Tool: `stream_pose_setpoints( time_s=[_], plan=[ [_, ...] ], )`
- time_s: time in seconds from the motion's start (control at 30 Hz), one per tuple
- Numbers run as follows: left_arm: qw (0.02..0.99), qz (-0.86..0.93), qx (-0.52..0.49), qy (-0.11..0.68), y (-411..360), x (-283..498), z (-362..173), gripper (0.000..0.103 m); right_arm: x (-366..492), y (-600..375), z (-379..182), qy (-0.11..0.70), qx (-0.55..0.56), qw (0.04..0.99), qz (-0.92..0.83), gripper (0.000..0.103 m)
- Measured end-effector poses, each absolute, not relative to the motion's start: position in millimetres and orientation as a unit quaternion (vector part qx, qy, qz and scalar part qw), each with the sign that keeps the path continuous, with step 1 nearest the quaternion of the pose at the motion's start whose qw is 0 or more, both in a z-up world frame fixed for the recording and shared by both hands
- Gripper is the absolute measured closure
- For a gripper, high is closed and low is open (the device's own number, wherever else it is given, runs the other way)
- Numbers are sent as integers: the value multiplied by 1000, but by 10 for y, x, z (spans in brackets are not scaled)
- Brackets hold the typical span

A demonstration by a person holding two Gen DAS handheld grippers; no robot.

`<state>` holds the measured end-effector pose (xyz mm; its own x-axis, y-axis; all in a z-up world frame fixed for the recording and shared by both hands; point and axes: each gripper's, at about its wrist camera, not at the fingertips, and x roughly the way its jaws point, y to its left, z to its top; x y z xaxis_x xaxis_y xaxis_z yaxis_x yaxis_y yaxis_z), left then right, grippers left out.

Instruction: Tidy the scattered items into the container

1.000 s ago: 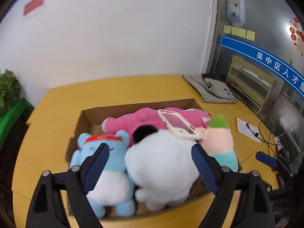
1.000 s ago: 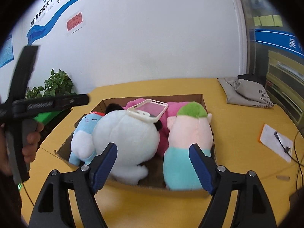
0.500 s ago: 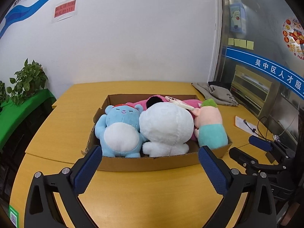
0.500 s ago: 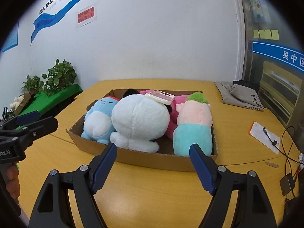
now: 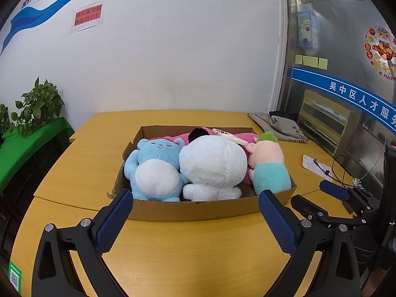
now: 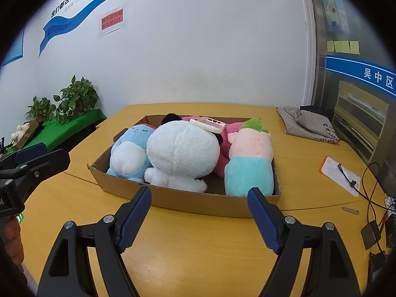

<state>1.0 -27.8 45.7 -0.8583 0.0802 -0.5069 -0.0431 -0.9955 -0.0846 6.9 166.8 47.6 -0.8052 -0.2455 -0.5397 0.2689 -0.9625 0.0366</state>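
A shallow cardboard box (image 5: 198,210) sits on the yellow table (image 5: 173,259), and everything is arranged around it. Inside the box, packed side by side, lie a blue plush (image 5: 154,167) at its left end, a big white plush (image 5: 212,165) in the middle and a pig plush with green hair (image 5: 268,159) at its right end, with a pink plush (image 6: 224,143) wedged behind them. A pink phone case (image 6: 208,124) rests on top of the white plush, tilted. Both claws hang on the near side of the box, above the table: the left gripper (image 5: 195,219) is spread wide with nothing in it, and the right gripper (image 6: 198,219) likewise stands released and empty. Beyond the box's right end lie a grey cloth bag (image 6: 307,123) and a paper with a cable (image 6: 340,175).
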Motion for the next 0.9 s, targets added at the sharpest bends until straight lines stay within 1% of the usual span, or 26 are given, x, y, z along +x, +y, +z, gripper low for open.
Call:
stream_pose_setpoints(
  time_s=[0.9],
  plan=[
    [37,959,-279,-30,-83,-128,293,0,-98,1743,323,8,294,135,-946,23]
  ],
)
